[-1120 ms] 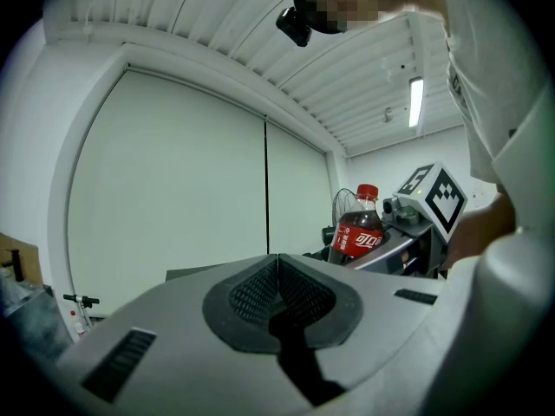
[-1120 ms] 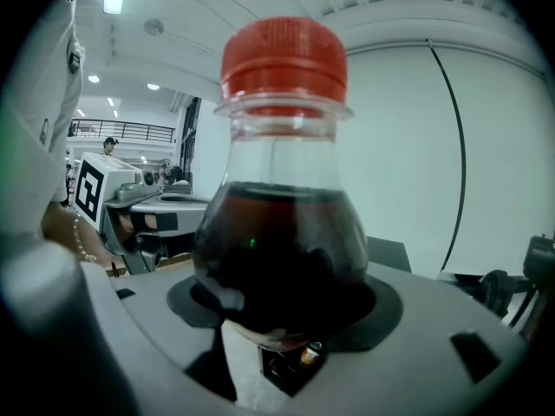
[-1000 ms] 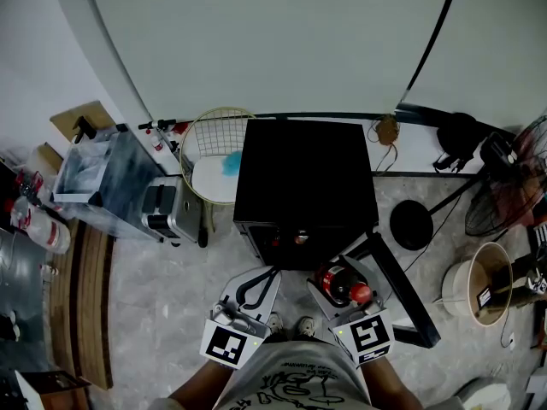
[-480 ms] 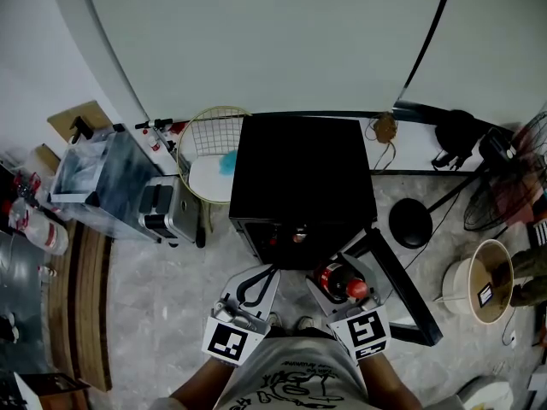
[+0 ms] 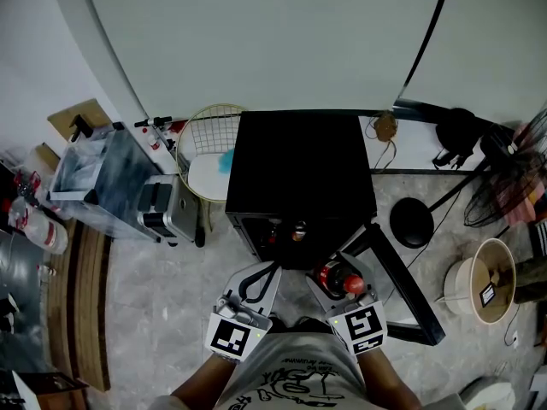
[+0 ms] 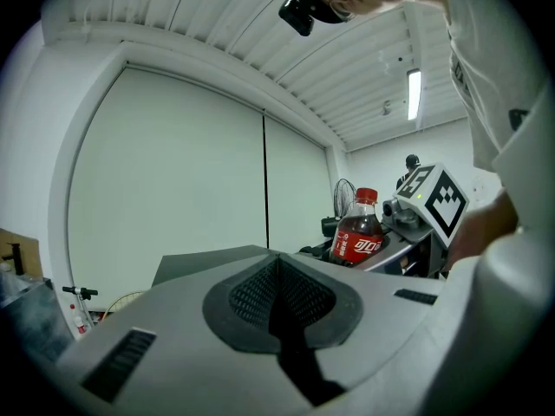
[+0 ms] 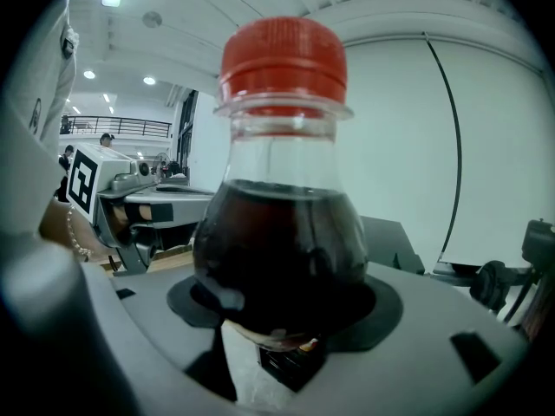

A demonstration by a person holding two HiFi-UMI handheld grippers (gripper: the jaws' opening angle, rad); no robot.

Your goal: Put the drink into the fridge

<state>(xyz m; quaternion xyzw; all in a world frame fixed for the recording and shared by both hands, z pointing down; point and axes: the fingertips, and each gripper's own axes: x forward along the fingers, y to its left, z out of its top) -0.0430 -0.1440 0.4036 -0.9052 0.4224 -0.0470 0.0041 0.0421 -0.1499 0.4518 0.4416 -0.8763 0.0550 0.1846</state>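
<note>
Bottle of cola [image 7: 277,250] held upright in right gripper [image 5: 336,278], left gripper [image 5: 255,284] closed and empty, black fridge [image 5: 299,169] just ahead

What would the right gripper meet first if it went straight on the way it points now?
Probably the open front of the black fridge: the right gripper, holding the cola bottle, points there. Depth is unclear.

Looked like a big lab hall: ribbed ceiling [image 6: 260,33], tube light [image 6: 414,94], black mini fridge [image 5: 299,165] and fan [image 5: 502,202] on stone floor [image 5: 154,289].
</note>
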